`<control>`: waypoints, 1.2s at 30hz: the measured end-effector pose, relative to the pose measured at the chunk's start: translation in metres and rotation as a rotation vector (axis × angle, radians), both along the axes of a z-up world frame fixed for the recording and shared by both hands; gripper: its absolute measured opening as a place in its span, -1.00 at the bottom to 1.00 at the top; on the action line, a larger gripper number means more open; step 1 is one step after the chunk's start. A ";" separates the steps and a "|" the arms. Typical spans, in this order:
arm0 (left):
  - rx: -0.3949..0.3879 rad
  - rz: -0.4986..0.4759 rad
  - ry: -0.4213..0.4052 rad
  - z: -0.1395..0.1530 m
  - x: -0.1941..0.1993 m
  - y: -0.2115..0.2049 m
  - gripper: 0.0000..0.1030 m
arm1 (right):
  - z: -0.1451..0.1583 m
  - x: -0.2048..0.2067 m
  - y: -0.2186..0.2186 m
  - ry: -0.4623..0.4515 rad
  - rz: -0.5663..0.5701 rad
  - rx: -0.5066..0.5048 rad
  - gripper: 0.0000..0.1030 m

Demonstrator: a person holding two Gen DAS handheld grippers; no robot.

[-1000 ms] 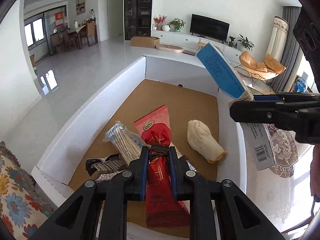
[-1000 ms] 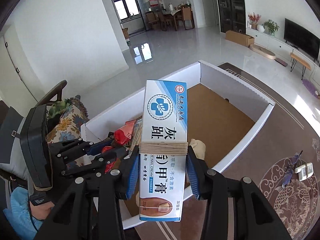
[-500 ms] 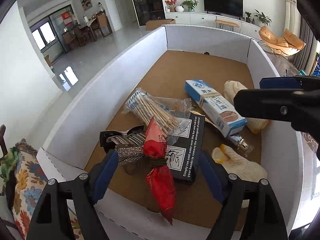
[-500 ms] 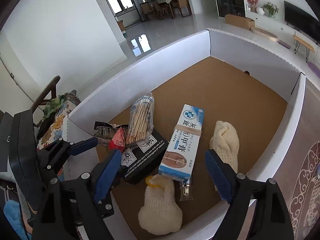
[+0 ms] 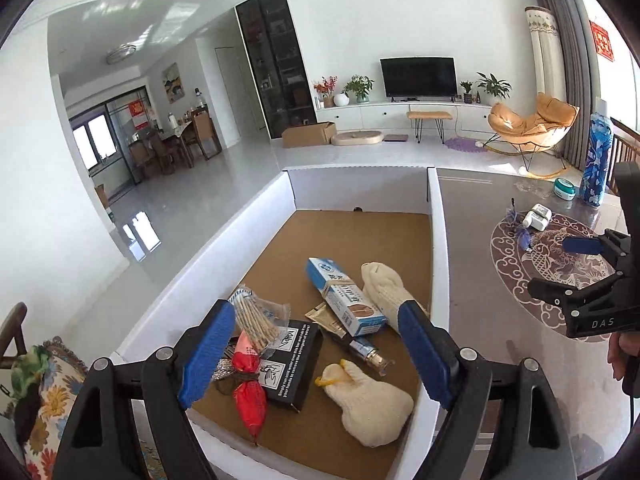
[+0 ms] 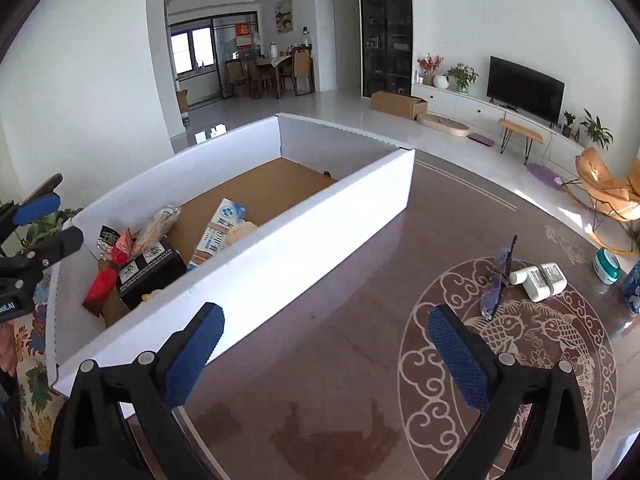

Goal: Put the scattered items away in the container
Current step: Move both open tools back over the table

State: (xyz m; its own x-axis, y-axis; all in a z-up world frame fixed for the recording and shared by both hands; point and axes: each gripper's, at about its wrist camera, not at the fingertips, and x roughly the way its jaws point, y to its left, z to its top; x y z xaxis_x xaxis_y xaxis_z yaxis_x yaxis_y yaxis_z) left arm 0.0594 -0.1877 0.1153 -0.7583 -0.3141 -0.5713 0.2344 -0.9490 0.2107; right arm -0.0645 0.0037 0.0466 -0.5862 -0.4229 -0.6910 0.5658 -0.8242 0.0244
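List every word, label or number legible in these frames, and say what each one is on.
"DAS": on the right claw's black body.
"Simply run cold water over this bar and rub in your hands to remove the strongest of odors!": on the black box.
Blue-and-white carton: Chinese print, too blurred to read.
Red hangings on the far walls, swab packet: unreadable.

White-walled box [image 5: 436, 240] holding blue carton [image 5: 344, 296], red packet [image 5: 250, 396], cream gloves [image 5: 372, 404], lying flat
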 end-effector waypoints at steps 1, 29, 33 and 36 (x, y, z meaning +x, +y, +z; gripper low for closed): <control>-0.008 -0.013 0.003 0.002 -0.001 0.007 0.62 | -0.008 -0.005 0.017 -0.012 -0.028 0.014 0.98; 0.100 -0.369 -0.301 -0.104 -0.090 0.200 0.63 | -0.091 -0.049 0.234 -0.166 -0.465 0.092 0.98; 0.099 -0.374 -0.361 -0.133 -0.108 0.214 0.63 | -0.092 -0.050 0.234 -0.165 -0.485 0.101 0.99; 0.101 -0.371 -0.391 -0.146 -0.120 0.221 0.63 | -0.091 -0.049 0.235 -0.143 -0.531 0.123 0.99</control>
